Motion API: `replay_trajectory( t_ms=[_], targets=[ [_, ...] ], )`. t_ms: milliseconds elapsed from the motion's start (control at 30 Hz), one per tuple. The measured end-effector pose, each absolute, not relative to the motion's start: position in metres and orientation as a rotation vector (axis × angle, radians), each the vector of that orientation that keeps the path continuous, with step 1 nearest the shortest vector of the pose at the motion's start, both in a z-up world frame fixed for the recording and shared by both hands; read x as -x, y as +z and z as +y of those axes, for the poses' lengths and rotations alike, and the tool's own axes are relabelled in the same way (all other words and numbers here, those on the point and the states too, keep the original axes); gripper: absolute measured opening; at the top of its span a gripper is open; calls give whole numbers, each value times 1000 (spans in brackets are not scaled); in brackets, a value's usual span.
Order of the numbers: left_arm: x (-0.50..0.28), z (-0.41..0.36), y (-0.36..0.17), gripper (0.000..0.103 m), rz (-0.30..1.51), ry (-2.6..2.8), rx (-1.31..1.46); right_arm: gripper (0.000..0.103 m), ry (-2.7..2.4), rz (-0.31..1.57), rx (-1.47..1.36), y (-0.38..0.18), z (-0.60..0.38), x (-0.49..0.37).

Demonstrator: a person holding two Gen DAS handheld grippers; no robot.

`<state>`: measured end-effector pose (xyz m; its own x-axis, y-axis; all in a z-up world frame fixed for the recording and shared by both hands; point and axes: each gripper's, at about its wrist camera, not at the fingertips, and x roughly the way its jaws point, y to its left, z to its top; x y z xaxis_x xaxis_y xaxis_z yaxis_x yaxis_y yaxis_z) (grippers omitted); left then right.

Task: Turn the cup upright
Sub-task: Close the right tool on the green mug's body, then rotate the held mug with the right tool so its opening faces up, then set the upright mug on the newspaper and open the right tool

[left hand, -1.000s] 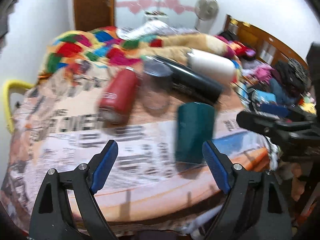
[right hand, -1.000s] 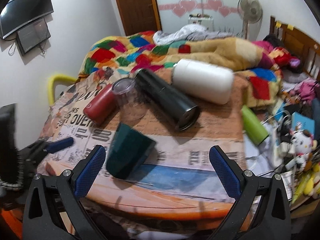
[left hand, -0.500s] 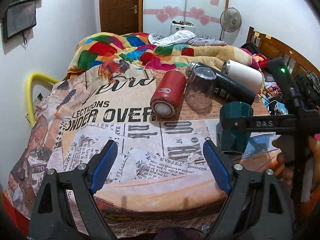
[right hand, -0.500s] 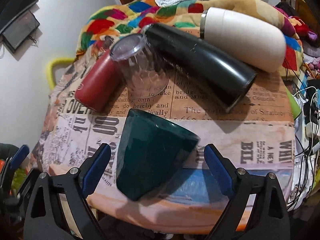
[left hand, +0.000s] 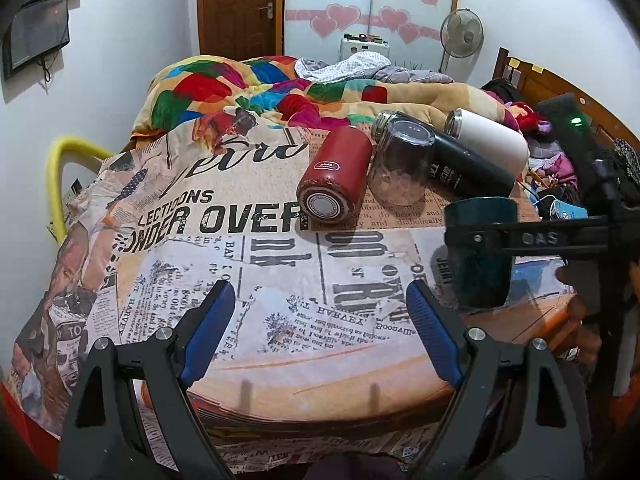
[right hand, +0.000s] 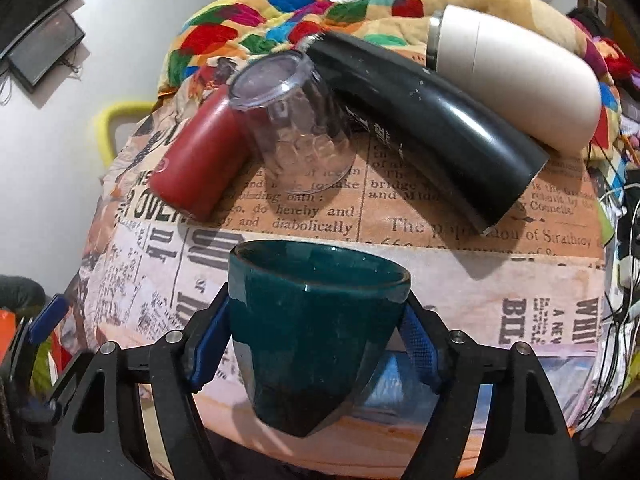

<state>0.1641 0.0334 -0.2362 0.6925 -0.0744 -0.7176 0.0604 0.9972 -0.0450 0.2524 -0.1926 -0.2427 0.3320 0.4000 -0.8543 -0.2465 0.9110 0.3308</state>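
A dark teal ceramic cup [right hand: 312, 332] stands mouth-up near the table's front edge. My right gripper [right hand: 316, 344] is shut on the teal cup, blue pads pressing its two sides below the rim. In the left wrist view the cup [left hand: 480, 256] is at the right with the right gripper's black finger [left hand: 532, 238] across it. My left gripper [left hand: 320, 328] is open and empty, held low over the front of the newspaper-print tablecloth [left hand: 240, 240], left of the cup.
A red flask [right hand: 200, 160], an upside-down clear glass [right hand: 296, 136], a black flask [right hand: 432, 128] and a white flask [right hand: 516, 76] lie behind the cup. A colourful blanket [left hand: 280, 88] lies beyond. Clutter and cables sit off the table's right edge [right hand: 624, 240].
The cup was lying tilted on the table; my right gripper closed around it and it now stands mouth-up. The left gripper stayed open and shifted little.
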Motion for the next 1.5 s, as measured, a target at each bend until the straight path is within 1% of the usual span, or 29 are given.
replay_trajectory(
  t_ms=[167, 400, 800, 1067, 1167, 1267, 1400, 1500],
  targets=[
    [-165, 32, -235, 87, 800, -77, 17, 73, 454, 1086, -84, -223, -190, -240],
    [-169, 30, -231, 87, 797, -82, 19, 73, 452, 993, 1, -205, -178, -245],
    [-173, 35, -236, 87, 814, -84, 32, 73, 460, 1012, 87, -225, -162, -240],
    [-173, 37, -233, 87, 822, -86, 53, 74, 473, 1004, 126, -224, -157, -235],
    [-171, 35, -227, 87, 815, -86, 53, 74, 500, 1030, 120, -224, -156, -232],
    [-166, 33, -216, 87, 794, -91, 55, 74, 498, 1018, 129, -219, -158, -224],
    [-158, 30, -195, 87, 756, -100, 64, 74, 505, 987, 98, -201, -173, -212],
    [-146, 26, -168, 87, 697, -105, 81, 74, 500, 936, 65, -179, -188, -199]
  ],
)
